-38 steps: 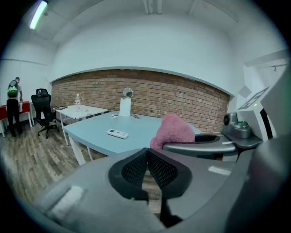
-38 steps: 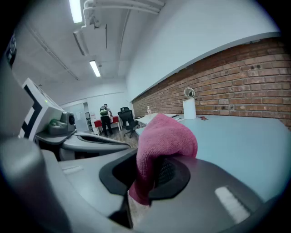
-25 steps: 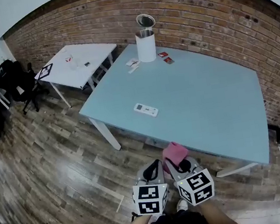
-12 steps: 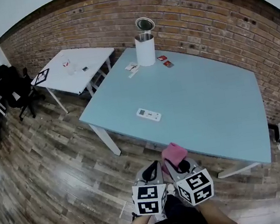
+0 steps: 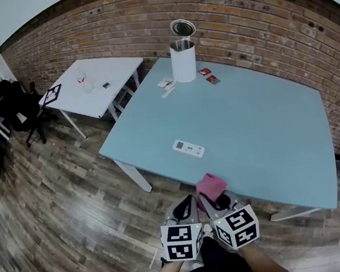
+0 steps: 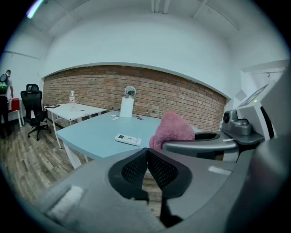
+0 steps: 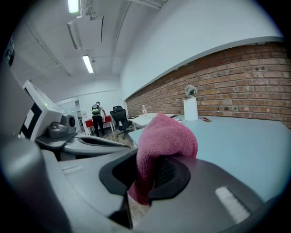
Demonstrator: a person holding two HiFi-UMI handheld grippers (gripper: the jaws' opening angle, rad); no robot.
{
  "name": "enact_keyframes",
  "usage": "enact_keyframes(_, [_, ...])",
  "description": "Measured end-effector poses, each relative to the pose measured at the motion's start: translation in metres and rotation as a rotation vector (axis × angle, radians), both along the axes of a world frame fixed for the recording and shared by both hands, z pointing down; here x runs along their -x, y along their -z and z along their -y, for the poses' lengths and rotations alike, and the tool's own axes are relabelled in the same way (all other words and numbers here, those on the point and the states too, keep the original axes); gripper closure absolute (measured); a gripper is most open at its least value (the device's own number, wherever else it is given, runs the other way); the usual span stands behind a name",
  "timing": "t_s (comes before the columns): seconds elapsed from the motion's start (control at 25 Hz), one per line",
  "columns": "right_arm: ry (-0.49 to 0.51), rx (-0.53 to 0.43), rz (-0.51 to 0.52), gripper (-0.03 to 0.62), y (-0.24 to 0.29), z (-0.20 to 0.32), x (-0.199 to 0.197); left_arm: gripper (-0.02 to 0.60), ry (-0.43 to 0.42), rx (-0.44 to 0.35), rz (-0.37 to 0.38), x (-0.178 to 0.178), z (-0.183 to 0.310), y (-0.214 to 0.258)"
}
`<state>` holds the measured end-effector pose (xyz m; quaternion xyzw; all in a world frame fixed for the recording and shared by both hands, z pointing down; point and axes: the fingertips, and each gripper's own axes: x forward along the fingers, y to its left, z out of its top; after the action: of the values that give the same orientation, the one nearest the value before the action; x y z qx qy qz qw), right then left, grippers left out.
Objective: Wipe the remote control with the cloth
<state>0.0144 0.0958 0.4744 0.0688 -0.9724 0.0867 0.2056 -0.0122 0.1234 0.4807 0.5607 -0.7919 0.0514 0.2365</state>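
- From the head we are looking steeply down from well above; the blue table (image 5: 263,124) is lying ahead, with the left gripper (image 5: 184,206) and right gripper (image 5: 221,200) close under us at the bottom edge
- From the left gripper we are looking low along its jaws, across the table towards the brick wall (image 6: 191,102); the right gripper is crowding our right side
- From the right gripper we are facing the same way; all three views are sharing the table, wall and white bin (image 7: 190,108)

Right tongs (image 7: 152,175) clamp a pink cloth (image 7: 166,136).
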Motion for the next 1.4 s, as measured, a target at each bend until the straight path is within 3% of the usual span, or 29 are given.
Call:
enact_keyframes(0.48, [0.012, 0.041, -0.021, 0.531, -0.012, 0.055, 0.045, 0.584, 0.006, 0.044, -0.008, 0.049, 0.055, -0.012])
enact_keyframes(0.96, [0.041, 0.078, -0.005, 0.531, -0.015, 0.105, 0.068, 0.584, -0.016, 0.11, 0.032, 0.072, 0.1, -0.023])
enact_keyframes(1.4, [0.024, 0.107, 0.004, 0.531, -0.019, 0.126, 0.066, 0.583, -0.149, 0.203, 0.12, 0.083, 0.114, -0.038])
